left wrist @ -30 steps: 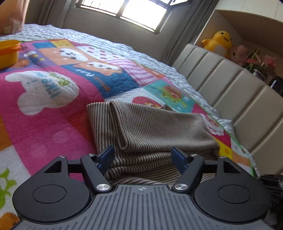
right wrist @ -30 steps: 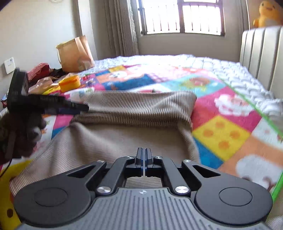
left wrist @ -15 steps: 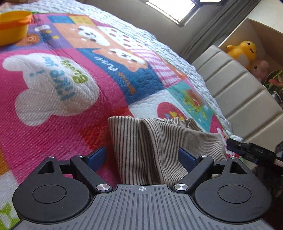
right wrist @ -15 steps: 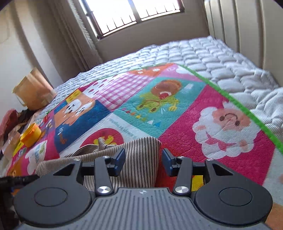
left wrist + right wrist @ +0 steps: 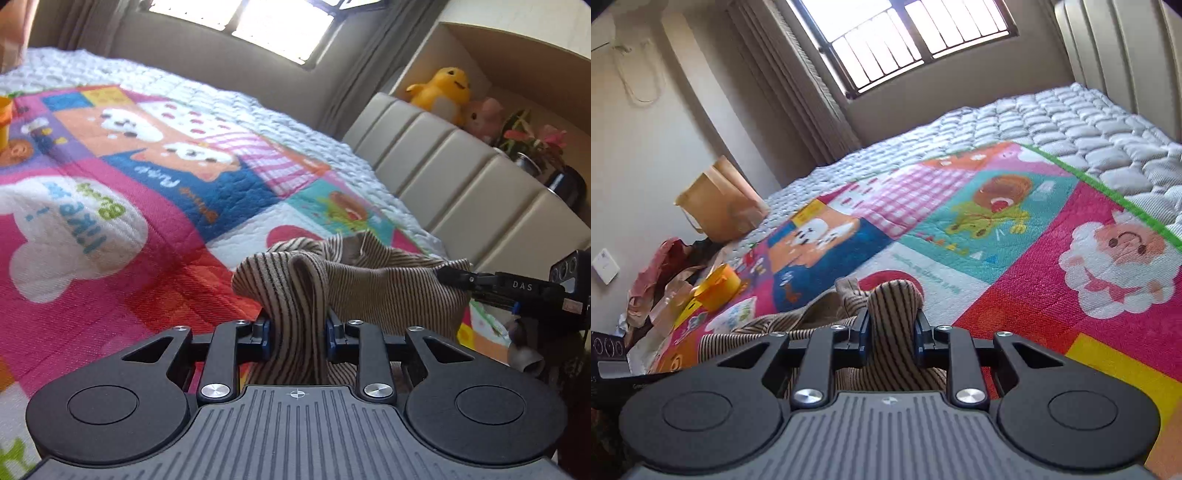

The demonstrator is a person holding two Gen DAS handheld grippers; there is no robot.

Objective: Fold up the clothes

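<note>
While both grippers clamp bunched folds of the striped garment (image 5: 388, 291), an orange tub (image 5: 718, 284) stands on the quilt (image 5: 110, 236) toward its far-left edge, contents not visible; a brown paper bag (image 5: 716, 206) sits beyond. Left gripper (image 5: 297, 332): jaws have just closed, gripping 1 thick fold. Right gripper (image 5: 892, 338): jaws have just narrowed, pinching the opposite end. The garment spans between the 2, lifted at both ends, its long axis running crosswise. Open quilt lies ahead; the padded headboard (image 5: 461, 177) borders the right.
</note>
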